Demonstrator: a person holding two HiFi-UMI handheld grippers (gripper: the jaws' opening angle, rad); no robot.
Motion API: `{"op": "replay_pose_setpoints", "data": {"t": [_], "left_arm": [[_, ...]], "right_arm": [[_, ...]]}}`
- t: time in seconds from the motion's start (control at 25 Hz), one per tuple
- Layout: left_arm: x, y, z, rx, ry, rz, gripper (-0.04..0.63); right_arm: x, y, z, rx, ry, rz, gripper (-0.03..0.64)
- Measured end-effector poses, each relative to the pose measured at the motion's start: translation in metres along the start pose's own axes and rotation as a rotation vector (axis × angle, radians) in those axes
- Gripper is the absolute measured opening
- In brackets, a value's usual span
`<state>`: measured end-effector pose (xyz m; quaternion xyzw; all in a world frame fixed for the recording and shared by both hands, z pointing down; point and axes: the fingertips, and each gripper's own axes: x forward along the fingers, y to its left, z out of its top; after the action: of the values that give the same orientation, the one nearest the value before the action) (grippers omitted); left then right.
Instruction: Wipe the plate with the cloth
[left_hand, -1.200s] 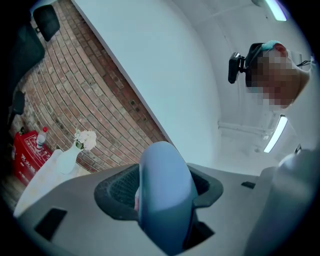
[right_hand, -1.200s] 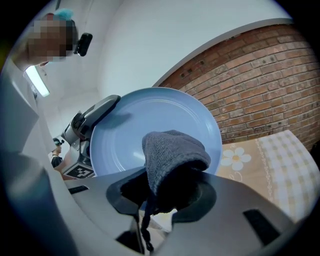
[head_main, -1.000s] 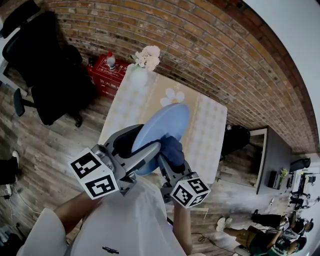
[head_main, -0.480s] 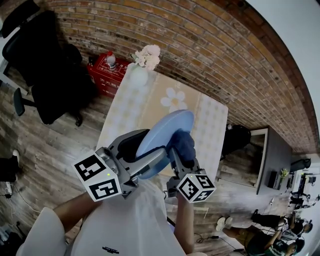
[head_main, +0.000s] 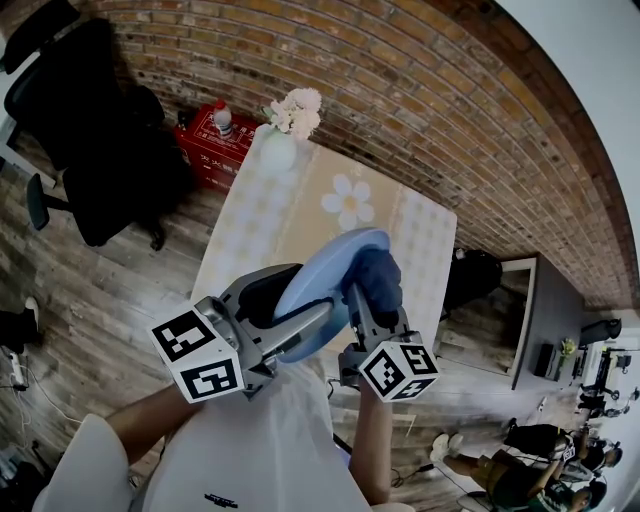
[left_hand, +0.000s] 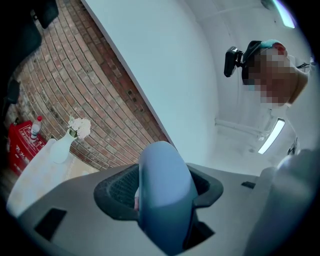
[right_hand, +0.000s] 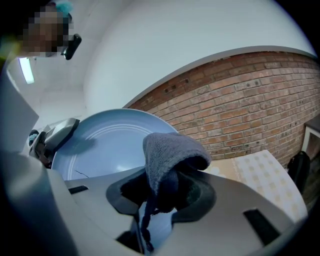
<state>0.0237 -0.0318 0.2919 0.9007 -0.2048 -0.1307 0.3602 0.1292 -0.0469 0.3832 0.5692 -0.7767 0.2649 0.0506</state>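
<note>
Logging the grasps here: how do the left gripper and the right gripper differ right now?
The left gripper is shut on the rim of the light blue plate; the right gripper is shut on a bunched dark blue cloth. In the head view the left gripper grips the plate's lower-left edge, while the right gripper sits at its right side. Both are shut, each on its own thing.

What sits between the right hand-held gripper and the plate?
A dark blue cloth, clamped in the right hand-held gripper, stands in front of the plate; the right gripper view shows it.
</note>
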Motion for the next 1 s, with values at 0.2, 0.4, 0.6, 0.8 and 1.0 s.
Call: {"op": "replay_pose_setpoints", "data": {"t": [0.2,0.4,0.6,0.8,1.0], "left_arm": [[0.001,0.004,-0.001,-0.014,0.005,0.007,0.253],[0.002,0.007,-0.001,-0.023,0.011,0.013,0.253],[0.004,0.012,-0.002,-0.024,0.016,0.029,0.253],[0.004,0.018,-0.001,-0.039,0.008,0.038,0.253],[0.003,0.021,-0.002,-0.051,0.013,0.043,0.253]], "right_arm": [[0.003,0.023,0.015,-0.052,-0.039,0.077,0.146],[0.004,0.051,0.025,-0.087,-0.072,0.178,0.146],[0.002,0.078,0.023,-0.114,-0.086,0.277,0.146],[-0.002,0.1,0.017,-0.085,-0.072,0.391,0.146],[-0.009,0.115,0.005,-0.094,-0.04,0.442,0.146]]}}
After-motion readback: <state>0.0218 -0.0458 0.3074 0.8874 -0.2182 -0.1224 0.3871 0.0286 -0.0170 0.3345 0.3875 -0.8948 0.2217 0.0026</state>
